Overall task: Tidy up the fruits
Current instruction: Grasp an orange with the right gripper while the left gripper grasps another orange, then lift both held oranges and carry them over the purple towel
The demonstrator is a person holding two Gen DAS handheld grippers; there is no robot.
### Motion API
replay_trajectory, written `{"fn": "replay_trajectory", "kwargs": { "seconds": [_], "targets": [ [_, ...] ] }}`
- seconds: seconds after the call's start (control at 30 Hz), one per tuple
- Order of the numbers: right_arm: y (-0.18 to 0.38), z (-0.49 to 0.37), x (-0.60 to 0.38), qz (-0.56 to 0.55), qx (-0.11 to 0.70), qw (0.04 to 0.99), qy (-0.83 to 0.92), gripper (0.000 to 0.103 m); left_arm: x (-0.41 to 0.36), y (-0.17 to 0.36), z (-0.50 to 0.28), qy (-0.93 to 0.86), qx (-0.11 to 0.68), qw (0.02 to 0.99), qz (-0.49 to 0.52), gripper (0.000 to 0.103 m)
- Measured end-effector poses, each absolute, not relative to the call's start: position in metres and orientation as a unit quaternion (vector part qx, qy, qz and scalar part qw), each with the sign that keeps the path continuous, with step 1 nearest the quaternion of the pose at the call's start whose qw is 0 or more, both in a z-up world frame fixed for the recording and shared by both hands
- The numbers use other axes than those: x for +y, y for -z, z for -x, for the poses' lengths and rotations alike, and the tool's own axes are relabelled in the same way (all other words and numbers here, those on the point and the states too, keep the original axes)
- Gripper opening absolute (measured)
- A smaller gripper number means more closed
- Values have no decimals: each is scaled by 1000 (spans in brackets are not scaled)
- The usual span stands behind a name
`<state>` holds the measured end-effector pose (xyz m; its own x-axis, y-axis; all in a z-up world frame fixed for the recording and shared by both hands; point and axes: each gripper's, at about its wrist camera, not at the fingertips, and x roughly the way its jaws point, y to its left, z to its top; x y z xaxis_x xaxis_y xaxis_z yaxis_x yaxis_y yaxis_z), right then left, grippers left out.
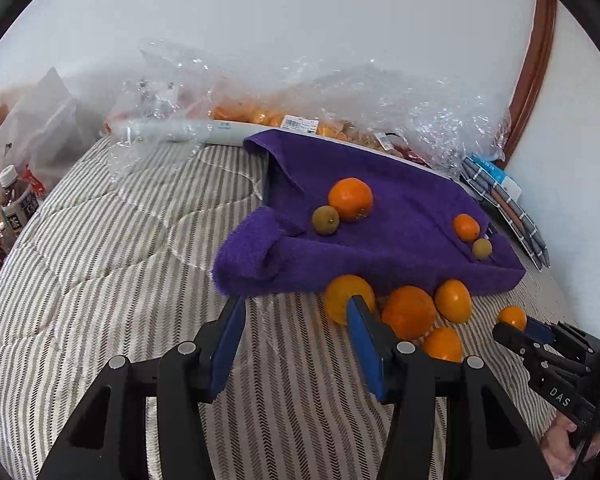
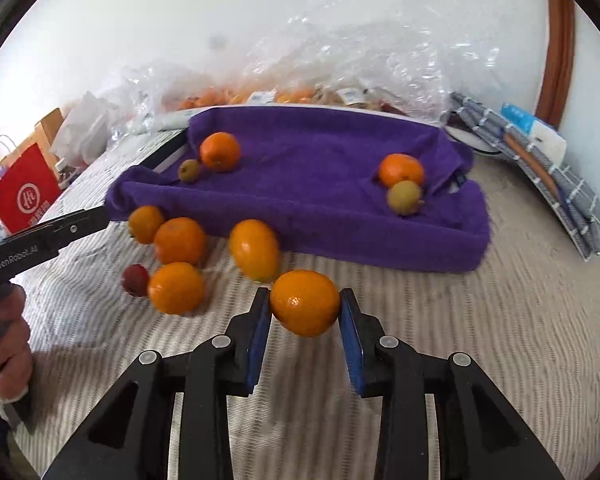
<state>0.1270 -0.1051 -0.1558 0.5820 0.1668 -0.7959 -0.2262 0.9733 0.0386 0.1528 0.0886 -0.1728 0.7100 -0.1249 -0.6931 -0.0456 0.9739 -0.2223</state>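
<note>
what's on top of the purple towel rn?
On the purple towel: two oranges, each with a small greenish-brown fruit beside it. What the towel drapes over is mostly covered.

A bed (image 1: 100, 248) covered in a grey-and-cream striped quilt carries everything here. A purple towel (image 1: 388, 216) is draped over a flat tray-like thing lying on the quilt, towards the wall. Just in front of the towel's near edge, a loose cluster of oranges (image 2: 180, 240) sits directly on the quilt, with one small red fruit (image 2: 135, 279) touching the nearest of them. Along the wall, crumpled clear plastic bags (image 1: 380, 92) lie on the bed behind the towel. To the right, against the wall, some folded checked cloths (image 2: 540, 172) rest on the quilt with a white-and-blue packet (image 2: 536, 130) beside them.
</note>
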Motion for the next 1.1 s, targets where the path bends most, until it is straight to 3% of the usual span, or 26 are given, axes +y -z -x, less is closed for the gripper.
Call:
{"fn": "replay_trajectory", "kwargs": {
  "seconds": [0.43,0.5,0.53,1.1],
  "targets": [
    [154,-132,-136,-28,436,890,-130,34,74,186,-182,52,410,897,158,49],
    [157,-132,-138,-33,437,889,-131,34,72,191,-185,57,423,891,156,33],
    [157,-131,-138,-34,438,889,-130,34,73,192,-185,63,426,889,156,32],
    [155,-129,-148,-61,425,895,-123,34,90,174,-166,-5,369,912,180,32]
  ]
}}
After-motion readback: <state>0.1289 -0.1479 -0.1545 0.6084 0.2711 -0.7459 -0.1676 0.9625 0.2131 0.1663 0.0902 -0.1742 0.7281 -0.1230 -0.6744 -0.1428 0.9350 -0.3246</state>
